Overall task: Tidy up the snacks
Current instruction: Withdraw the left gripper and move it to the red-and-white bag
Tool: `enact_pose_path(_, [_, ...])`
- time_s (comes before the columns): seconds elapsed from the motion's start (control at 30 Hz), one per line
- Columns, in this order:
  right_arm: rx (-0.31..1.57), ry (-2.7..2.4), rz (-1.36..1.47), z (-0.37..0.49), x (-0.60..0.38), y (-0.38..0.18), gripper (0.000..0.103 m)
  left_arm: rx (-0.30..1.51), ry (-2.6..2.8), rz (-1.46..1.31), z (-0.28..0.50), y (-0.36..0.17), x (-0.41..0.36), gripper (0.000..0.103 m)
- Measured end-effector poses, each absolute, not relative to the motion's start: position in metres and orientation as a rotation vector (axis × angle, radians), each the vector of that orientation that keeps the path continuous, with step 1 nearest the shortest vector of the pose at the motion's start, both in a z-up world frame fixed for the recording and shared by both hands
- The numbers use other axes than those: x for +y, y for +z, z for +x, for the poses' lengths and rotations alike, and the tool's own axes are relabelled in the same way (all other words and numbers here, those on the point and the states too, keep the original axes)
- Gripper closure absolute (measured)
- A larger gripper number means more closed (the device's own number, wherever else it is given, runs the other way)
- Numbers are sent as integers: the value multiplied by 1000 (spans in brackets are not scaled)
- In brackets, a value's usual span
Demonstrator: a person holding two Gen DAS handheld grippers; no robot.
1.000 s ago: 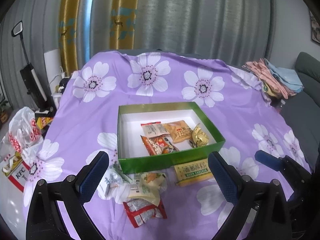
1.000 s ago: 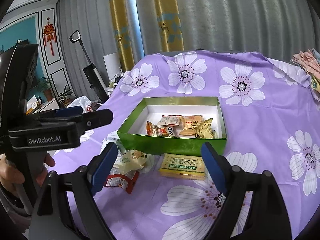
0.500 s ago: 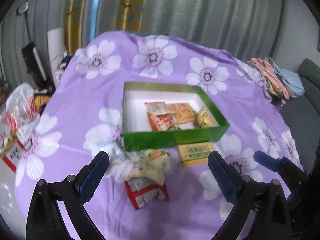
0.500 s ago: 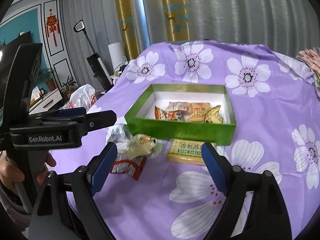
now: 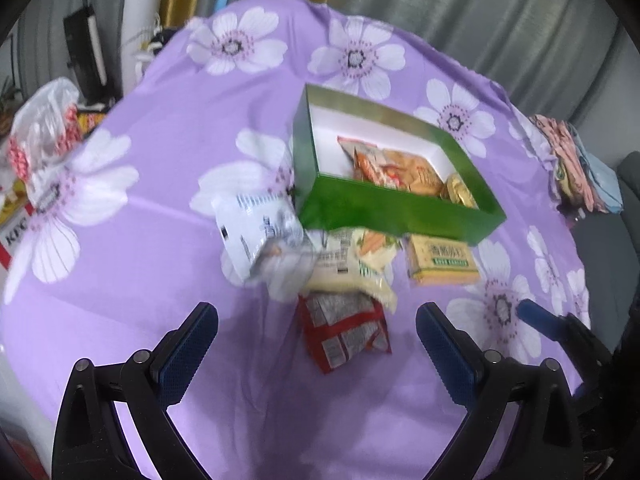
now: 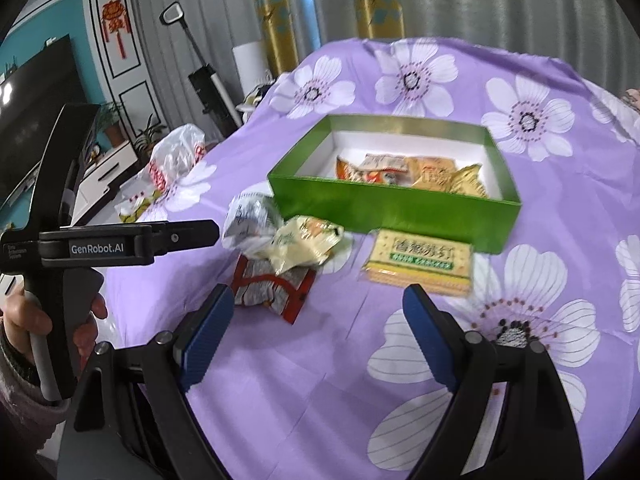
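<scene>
Both claws lower, snacks (image 5: pixel 344 280) nearer — television (image 6: pixel 28 96) right-view only

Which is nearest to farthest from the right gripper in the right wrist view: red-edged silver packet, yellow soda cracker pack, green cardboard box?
1. Red-edged silver packet, just ahead of the right gripper, left.
2. Yellow soda cracker pack, right; too close to call with 1.
3. Green cardboard box, behind both.

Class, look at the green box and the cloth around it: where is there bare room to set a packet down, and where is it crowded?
Free: the box's white floor at its left end, and the cloth nearer than the red packet. Crowded: the box's right half and the pile along its front wall.
</scene>
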State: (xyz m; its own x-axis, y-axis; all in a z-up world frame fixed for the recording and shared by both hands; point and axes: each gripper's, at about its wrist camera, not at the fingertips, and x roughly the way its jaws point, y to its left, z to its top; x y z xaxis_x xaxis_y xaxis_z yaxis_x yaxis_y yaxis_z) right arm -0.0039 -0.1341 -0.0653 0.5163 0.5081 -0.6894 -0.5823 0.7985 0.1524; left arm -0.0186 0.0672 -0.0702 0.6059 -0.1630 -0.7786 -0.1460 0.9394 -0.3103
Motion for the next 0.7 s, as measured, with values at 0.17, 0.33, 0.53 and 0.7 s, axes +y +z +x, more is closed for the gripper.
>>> enact_pose_path(0.17, [848,691,-125,-2,-122,-85,16,948,-46,-366,-22,-83,62,4])
enact_pose_path(0.33, [901,721,-134,2,-108,-106,16,961,-93,-354,-20,-93,54,4])
enact_pose_path(0.53, [927,753,-119,10,-96,-123,19,968,-115,-338,-14,-101,49,4])
enact_pose_path(0.7, [947,769,-105,20,-88,-132,23,978,-137,-341,-10,-109,49,13])
